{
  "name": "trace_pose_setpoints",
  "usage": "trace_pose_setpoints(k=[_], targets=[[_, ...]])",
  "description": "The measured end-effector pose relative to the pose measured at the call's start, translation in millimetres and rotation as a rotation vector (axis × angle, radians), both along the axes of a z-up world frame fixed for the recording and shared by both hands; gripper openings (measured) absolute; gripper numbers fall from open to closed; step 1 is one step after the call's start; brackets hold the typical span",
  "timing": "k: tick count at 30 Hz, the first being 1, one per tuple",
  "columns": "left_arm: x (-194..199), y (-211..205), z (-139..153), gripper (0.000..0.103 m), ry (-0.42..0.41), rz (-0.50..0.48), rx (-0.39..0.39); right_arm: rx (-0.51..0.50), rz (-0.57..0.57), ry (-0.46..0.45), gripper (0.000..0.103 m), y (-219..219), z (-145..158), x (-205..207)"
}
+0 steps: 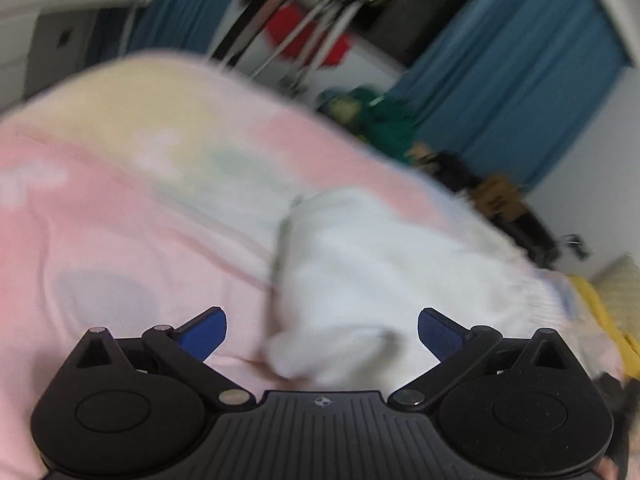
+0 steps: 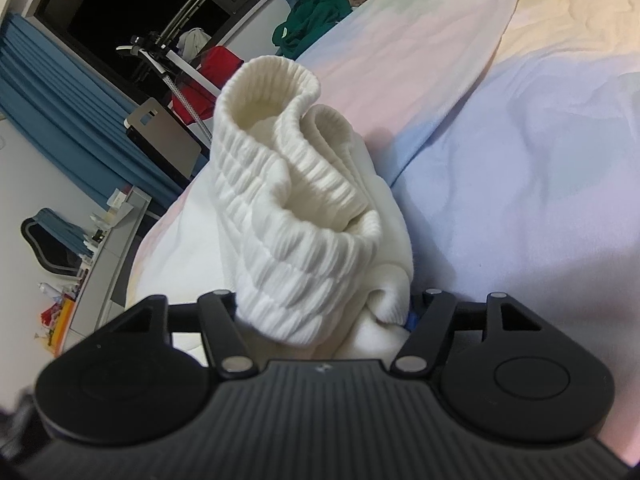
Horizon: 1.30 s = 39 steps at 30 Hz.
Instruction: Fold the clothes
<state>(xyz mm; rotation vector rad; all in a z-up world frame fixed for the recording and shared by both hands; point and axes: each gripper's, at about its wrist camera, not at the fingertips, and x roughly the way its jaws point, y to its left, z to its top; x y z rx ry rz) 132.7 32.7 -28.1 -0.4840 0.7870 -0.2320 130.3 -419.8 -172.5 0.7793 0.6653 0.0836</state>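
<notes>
A pastel bedspread [image 2: 520, 160] is covering the bed. The white garment [image 2: 288, 200] is lying bunched on it, its ribbed cuff rising from the right claw [image 2: 324, 316], which is clamped on the cloth. The left claw [image 1: 322, 336] is gaping wide, empty, just short of the garment.

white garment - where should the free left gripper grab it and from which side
Probably the loose smooth end of the white garment, lying flat on the pastel blanket. Come from above and slightly behind, pinching its near edge. The open left gripper already straddles it; the right gripper has the bunched ribbed waistband.
</notes>
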Motion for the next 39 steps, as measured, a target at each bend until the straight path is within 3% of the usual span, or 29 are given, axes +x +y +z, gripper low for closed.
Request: trace_pose_setpoints(k=[3, 9, 15, 17, 19, 23, 28, 33, 36, 39], targets=[[15, 5, -22, 0.102, 0.064, -0.031, -0.091, 0.008, -0.003, -0.006, 0.067, -1, 0, -2], [22, -1, -25, 0.101, 0.058, -0.116, -0.189, -0.029, -0.001, -0.048, 0.067, 3, 10, -4], [26, -5, -30, 0.099, 0.049, -0.138, -0.173, -0.076, 0.001, -0.152, 0.065, 12, 31, -14], [25, -5, -28, 0.094, 0.039, -0.143, -0.178, -0.078, -0.004, -0.16, 0.065, 13, 33, -14], [22, -5, -24, 0.091, 0.015, -0.143, -0.188, -0.083, -0.011, -0.144, 0.065, 13, 31, -12], [17, -8, -14, 0.091, -0.048, -0.182, -0.233, -0.092, -0.032, -0.017, 0.064, 9, 17, -2], [6, -19, 0, 0.092, -0.13, -0.256, -0.225, 0.002, -0.065, 0.01, 0.064, -3, 6, -3], [8, -35, -10, 0.094, -0.09, -0.255, -0.131, -0.036, -0.059, -0.019, 0.064, 5, 10, -8], [14, -31, -14, 0.094, -0.057, -0.23, -0.158, -0.122, -0.039, -0.073, 0.063, 17, 22, -10], [16, -26, -19, 0.087, -0.034, -0.203, -0.179, -0.138, -0.035, -0.093, 0.062, 18, 25, -9]])
